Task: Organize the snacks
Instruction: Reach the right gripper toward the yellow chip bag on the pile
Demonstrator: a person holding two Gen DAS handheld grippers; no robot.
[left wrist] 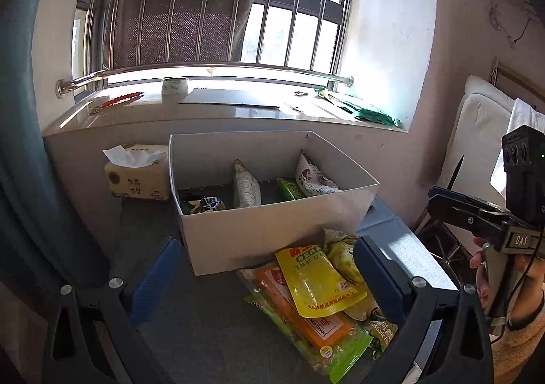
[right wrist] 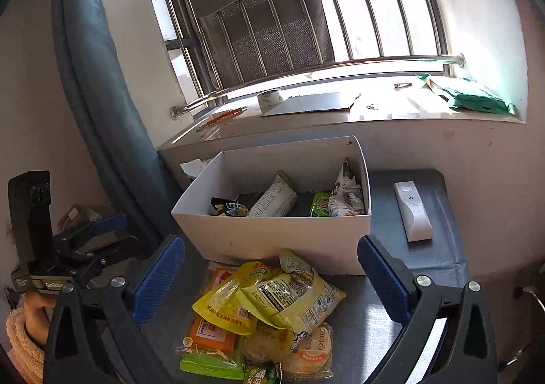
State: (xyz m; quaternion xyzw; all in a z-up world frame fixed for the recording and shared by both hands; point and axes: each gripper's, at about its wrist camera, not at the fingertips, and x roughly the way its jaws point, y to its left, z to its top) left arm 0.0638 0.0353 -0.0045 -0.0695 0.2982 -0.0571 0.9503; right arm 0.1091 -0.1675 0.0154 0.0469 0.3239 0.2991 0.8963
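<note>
Table [right wrist: 439, 258]: your work surface is grey and sits under the window sill; it carries everything below.
White box [left wrist: 272, 234]: open-topped, standing at the far side of the table. It already holds several packets leaning or lying inside, among them a white printed pouch [left wrist: 247, 186]. Treat the walls as thin card; in my judgement they will flex if you push against them.
Snack pile [right wrist: 269, 312]: loose on the table just in front of the box's near wall, packets overlapping one another.
Yellow pouch [left wrist: 316, 278]: lies on top of the pile, over an orange packet [left wrist: 306, 312]. Expect it to be light, soft and slick, likely to crumple or slide. Take it by a flat sealed edge, not the puffed middle.
Round cake packet [right wrist: 311, 348]: at the near edge of the pile; probably fragile, so grip gently.
Left gripper [left wrist: 269, 275]: your jaws stand wide, nothing between the pads, hovering over the pile.
Right gripper [right wrist: 272, 278]: likewise wide and empty, straddling the pile.
Remote [right wrist: 412, 210]: white, right of the box, well apart from the snacks.
</note>
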